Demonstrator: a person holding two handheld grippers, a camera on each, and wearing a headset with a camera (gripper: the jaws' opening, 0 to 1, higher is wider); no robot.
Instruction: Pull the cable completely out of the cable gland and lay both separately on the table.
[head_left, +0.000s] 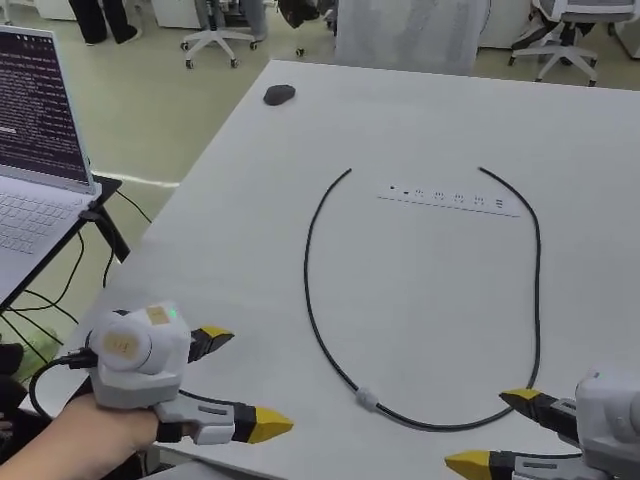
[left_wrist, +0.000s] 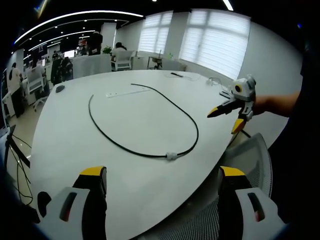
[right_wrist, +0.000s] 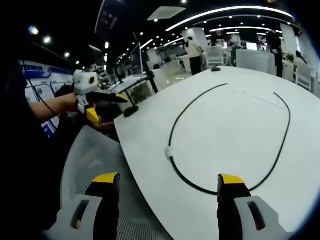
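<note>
You're holding left gripper (head_left: 255, 380) and right gripper (head_left: 482, 430) wide open and empty at the table (head_left: 430, 290) edge, so this is looking like the approach step. Cable (head_left: 307, 280) is lying looped on the table, gland (head_left: 367, 399) threaded on it near you. The next move is calling for one gripper pinching the gland and the other pinching the cable just beside it.

A dark computer mouse (head_left: 279, 95) sits near the far left corner of the white tabletop (head_left: 430, 310). A white power strip (head_left: 448, 199) lies flat toward the far edge. Off the left edge, an open laptop (head_left: 35, 150) shows lines of text. Wheeled office chairs (head_left: 212, 40) stand on the floor beyond the far edge.
</note>
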